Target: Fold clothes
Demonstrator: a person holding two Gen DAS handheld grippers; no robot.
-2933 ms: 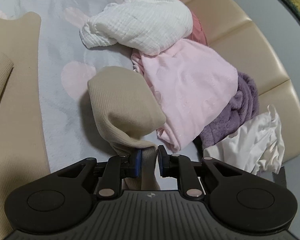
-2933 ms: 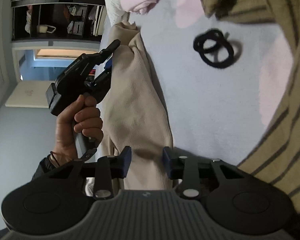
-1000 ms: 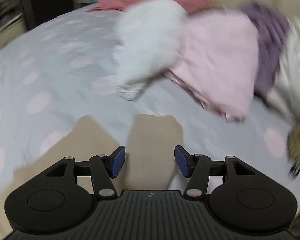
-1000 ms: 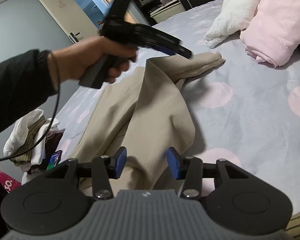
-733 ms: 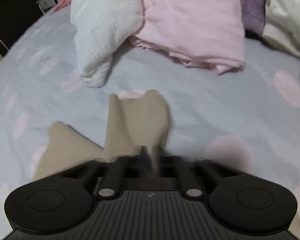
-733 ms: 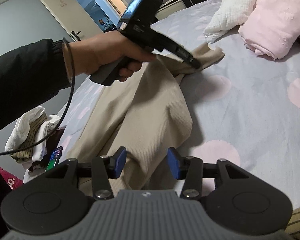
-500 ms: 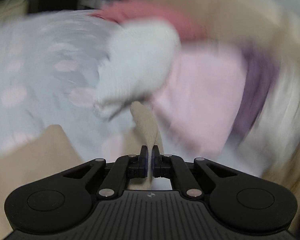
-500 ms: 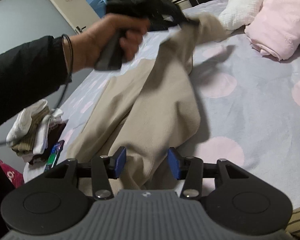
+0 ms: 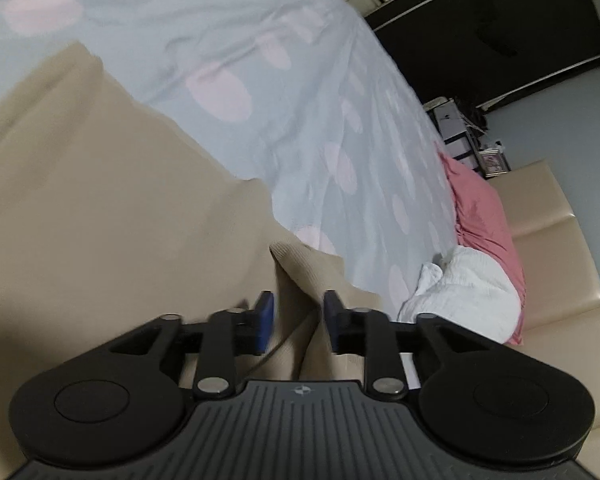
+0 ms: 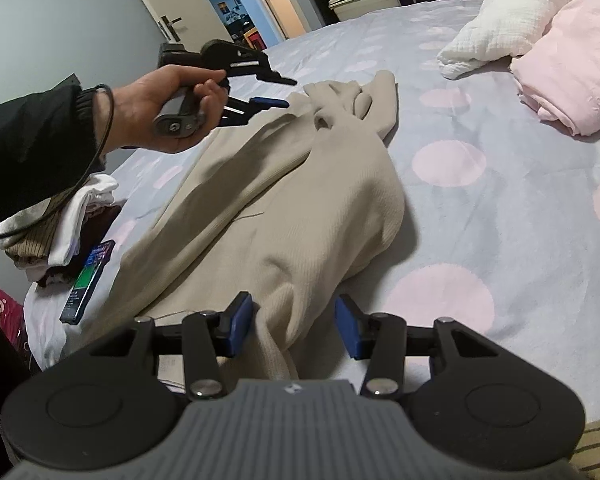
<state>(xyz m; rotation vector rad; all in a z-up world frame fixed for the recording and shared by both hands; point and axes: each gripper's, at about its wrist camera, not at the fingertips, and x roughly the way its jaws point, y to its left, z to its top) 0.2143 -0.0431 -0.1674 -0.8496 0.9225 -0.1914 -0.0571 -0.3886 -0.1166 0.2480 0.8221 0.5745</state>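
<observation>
In the right wrist view, a hand (image 10: 156, 116) at the left holds the left gripper (image 10: 278, 90) above the far end of the beige ribbed garment (image 10: 284, 200), which lies along the polka-dot bedsheet (image 10: 500, 208). Its jaws have just been opening and stand apart; in its own view a fold of the garment rises between the fingers (image 9: 265, 322), gripped by neither. The right gripper (image 10: 294, 326) is likewise parted, straddling the garment's near end without pinching it. A white muslin bundle (image 10: 508, 20) and pink folded clothing (image 10: 572, 68) lie at the far right.
</observation>
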